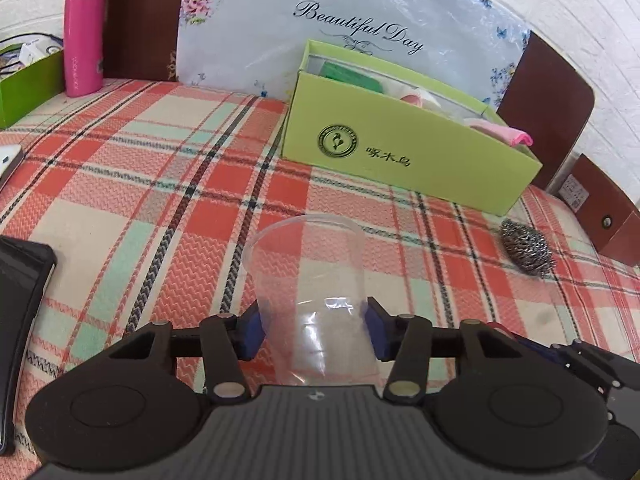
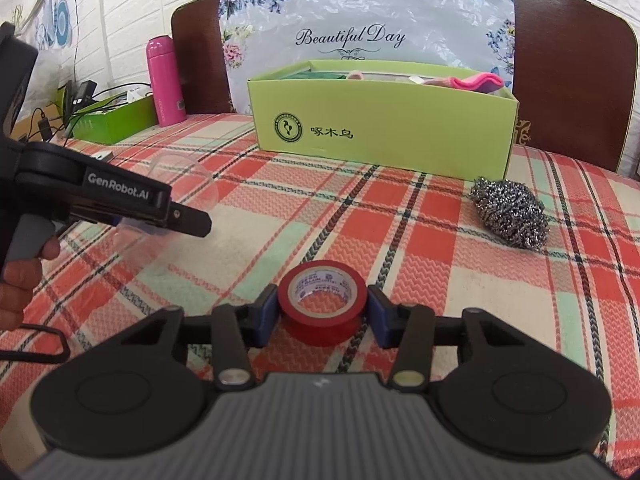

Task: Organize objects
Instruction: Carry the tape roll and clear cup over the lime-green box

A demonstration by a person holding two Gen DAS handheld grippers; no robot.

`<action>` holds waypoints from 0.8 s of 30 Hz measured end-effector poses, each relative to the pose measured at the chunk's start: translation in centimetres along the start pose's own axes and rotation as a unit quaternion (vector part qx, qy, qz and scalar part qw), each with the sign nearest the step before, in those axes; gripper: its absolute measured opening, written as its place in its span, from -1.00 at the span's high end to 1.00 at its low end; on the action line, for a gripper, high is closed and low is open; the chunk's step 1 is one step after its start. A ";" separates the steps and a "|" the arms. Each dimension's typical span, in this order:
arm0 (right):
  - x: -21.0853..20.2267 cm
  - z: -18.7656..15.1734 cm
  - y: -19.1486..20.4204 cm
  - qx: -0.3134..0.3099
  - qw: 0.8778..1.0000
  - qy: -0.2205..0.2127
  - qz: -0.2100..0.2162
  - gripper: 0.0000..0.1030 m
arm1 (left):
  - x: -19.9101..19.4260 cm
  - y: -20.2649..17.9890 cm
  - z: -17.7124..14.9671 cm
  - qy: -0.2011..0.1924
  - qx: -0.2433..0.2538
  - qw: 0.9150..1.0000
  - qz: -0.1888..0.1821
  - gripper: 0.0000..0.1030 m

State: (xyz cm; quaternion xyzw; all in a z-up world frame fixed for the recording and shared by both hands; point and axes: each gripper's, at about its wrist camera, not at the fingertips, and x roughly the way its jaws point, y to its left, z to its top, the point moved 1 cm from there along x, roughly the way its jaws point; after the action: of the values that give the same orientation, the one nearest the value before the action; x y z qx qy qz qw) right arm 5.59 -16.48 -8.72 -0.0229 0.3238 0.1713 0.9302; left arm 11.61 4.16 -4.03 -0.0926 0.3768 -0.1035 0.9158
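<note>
My left gripper [image 1: 316, 330] is shut on a clear plastic cup [image 1: 308, 280], its blue pads [image 1: 252, 334] pressing the cup's lower part; the cup tilts away from me above the plaid tablecloth. My right gripper [image 2: 322, 312] is shut on a red tape roll [image 2: 322, 300], pads on both sides. The left gripper and the cup [image 2: 180, 184] also show at the left of the right wrist view. A light green open box [image 1: 400, 152] [image 2: 380, 128] stands at the back, holding pink and green items.
A steel wool scrubber [image 1: 526, 250] [image 2: 510, 212] lies right of the box front. A pink bottle [image 1: 84, 32] [image 2: 164, 80] and a darker green box [image 2: 116, 120] stand at the back left. Brown chair backs [image 2: 572, 72] and a flowered plastic sheet [image 2: 360, 16] stand behind the table.
</note>
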 end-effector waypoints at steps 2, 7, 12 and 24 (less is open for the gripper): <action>-0.2 0.4 -0.2 0.004 1.000 -0.005 0.006 0.11 | -0.4 -0.5 0.6 -0.009 0.008 1.000 -0.010 -0.03; -1.1 3.0 -1.1 -0.002 0.999 -0.048 -0.004 0.11 | -1.5 -1.9 3.3 -0.045 0.021 0.998 -0.032 -0.03; -1.4 6.5 -2.3 -0.018 0.995 -0.093 -0.022 0.11 | -2.0 -4.1 7.1 -0.085 0.037 0.994 -0.052 -0.04; 3.3 14.1 -6.7 -0.030 0.981 -0.159 -0.108 0.11 | 3.7 -8.0 14.9 -0.100 0.063 0.992 -0.047 -0.10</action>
State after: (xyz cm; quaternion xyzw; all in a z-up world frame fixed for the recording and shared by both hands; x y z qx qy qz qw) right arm 18.66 -19.62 -0.06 -0.0580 0.1624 0.0806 0.9817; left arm 23.76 -3.15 5.93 -0.0620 0.2716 -0.1600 0.9470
